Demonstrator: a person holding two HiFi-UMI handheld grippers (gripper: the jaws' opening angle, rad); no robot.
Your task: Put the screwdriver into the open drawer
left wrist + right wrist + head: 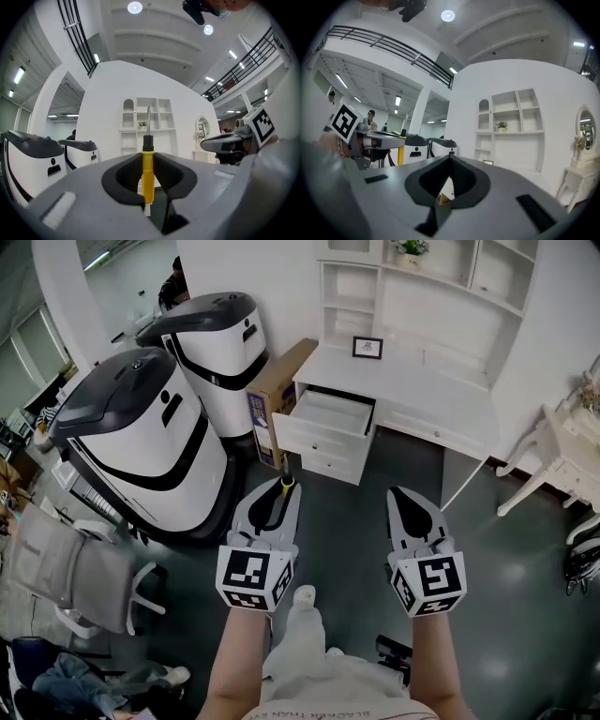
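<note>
I hold a screwdriver with a yellow handle, a black collar and a thin metal shaft [282, 495] in my left gripper [285, 486]. In the left gripper view the two dark jaws are squeezed onto the yellow handle. The handle stands straight up in the middle of the frame, and the thin shaft pokes out past the jaw tips.

My right gripper [401, 495] is to the right of the left one, near it but not touching. In the right gripper view its jaws meet at the tips, and I see nothing between them.

The open white drawer [330, 416] is in the upper middle of the head view. It is pulled out from under the white surface [422, 381] of a desk. The screwdriver is lower in the frame, well apart from the drawer, over the dark grey floor [366, 521].

A brown cardboard box [274, 390] stands just left of the drawer. Two big white and dark grey machines [141, 437] fill the left side. A small black-framed picture [367, 347] stands on the surface.
</note>
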